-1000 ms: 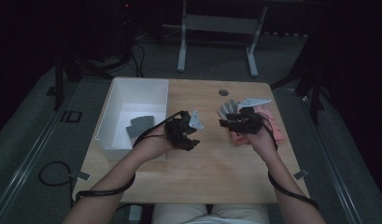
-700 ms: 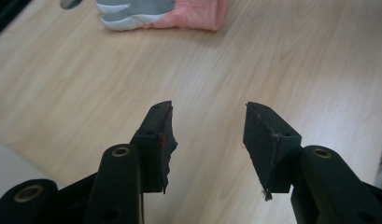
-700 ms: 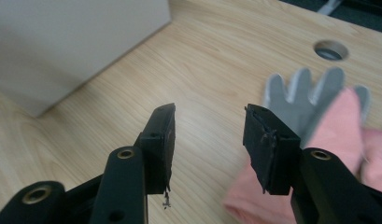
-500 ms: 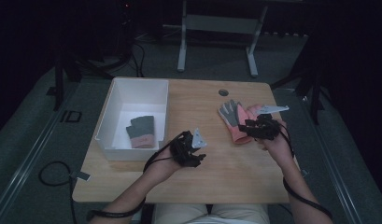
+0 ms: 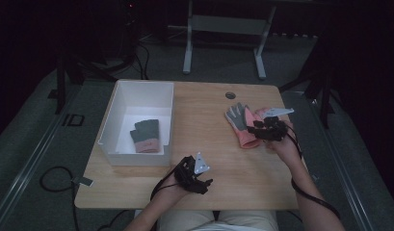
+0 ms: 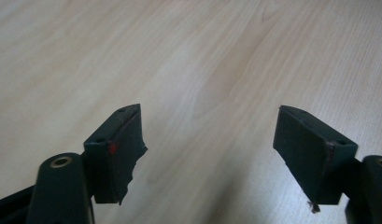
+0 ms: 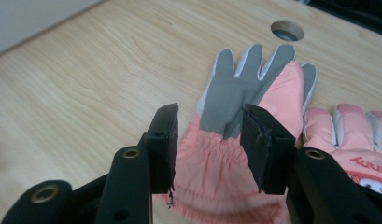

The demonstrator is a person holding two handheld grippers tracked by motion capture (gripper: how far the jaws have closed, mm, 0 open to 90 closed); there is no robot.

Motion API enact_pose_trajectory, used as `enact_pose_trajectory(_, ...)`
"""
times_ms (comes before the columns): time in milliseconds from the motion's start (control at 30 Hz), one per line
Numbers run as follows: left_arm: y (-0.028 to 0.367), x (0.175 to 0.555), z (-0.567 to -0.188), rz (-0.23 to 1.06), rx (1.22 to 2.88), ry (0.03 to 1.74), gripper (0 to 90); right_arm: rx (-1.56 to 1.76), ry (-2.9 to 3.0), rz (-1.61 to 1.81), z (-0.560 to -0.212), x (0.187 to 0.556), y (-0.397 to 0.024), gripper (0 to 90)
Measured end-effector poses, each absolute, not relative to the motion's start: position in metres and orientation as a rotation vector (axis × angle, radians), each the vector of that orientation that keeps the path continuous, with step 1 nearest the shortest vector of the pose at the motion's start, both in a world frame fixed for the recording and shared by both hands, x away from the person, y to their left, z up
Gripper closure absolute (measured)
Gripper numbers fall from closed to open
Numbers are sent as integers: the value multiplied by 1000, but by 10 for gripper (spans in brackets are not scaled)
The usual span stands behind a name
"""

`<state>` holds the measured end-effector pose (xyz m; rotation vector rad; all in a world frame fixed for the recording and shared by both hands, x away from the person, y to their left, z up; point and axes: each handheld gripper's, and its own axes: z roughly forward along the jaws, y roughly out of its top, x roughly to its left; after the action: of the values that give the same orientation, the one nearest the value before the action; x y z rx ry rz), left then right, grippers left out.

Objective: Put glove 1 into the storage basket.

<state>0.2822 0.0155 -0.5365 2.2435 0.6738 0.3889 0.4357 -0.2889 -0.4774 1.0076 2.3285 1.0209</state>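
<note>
A: Wooden table, dark room. White bin at 10 o'clock holds a grey glove.

B: Pink glove at 2 o'clock, right gripper spread astride its cuff. Left gripper at 6 o'clock, just opened, nothing between.

The table is showing a pale wood-grain top, smooth and matt. The glove is showing puffy pink quilted cloth with a grey, smoother palm patch; its cuff is gathering into ribbed folds. A second glove is showing the same pink cloth with a printed badge. The box is looking like plain white matt board or plastic. The glove inside it is looking like grey knit with a pink cuff. The right gripper is showing matt black pads; those of the left gripper are fraying at the edges.
</note>
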Motion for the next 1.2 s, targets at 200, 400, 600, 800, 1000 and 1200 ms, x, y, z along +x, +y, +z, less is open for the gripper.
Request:
enact_pose_trajectory(200,21,276,-549,394,2208,701,116,1035,2340,983,-485,458,-279,591)
enact_pose_trajectory(400,17,272,-559,440,2230,697,26,1020,2363,913,-491,479,-265,596)
enact_pose_trajectory(600,18,272,-565,449,2219,710,21,998,2388,832,-498,494,-254,604)
enact_pose_trajectory(800,21,274,-567,457,2195,711,21,999,2415,754,-513,502,-251,592)
enact_pose_trajectory(1000,24,276,-571,434,2177,717,21,1004,2432,700,-527,507,-249,582)
enact_pose_trajectory(1200,26,276,-570,435,2158,726,21,1060,2478,700,-533,512,-248,705)
